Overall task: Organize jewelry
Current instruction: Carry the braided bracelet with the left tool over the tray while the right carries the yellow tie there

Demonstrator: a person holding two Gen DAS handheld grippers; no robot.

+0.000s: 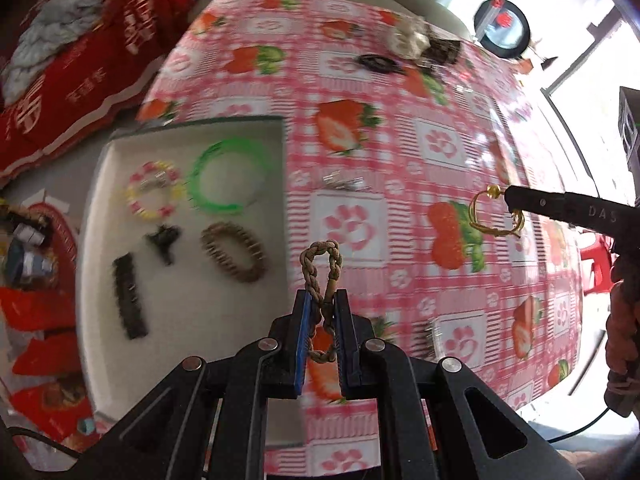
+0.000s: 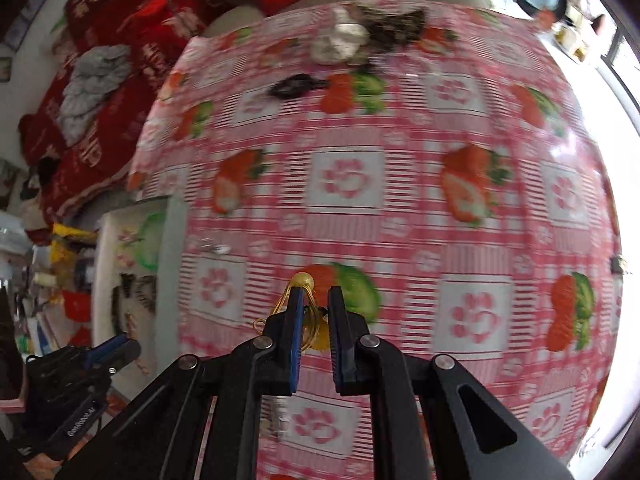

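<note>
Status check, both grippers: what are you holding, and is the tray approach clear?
Left gripper shut on braided bracelet. Right gripper shut on gold wire bangle. White tray already holds five pieces; nothing between.

bare tablecloth [image 2: 400, 216] ahead, clutter [image 2: 360, 36] far edge

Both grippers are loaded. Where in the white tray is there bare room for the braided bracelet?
Tray: the near half is bare, below the brown coil band and right of the black clip. The far half is crowded: green ring, pink-yellow bead bracelet, black charm.
</note>
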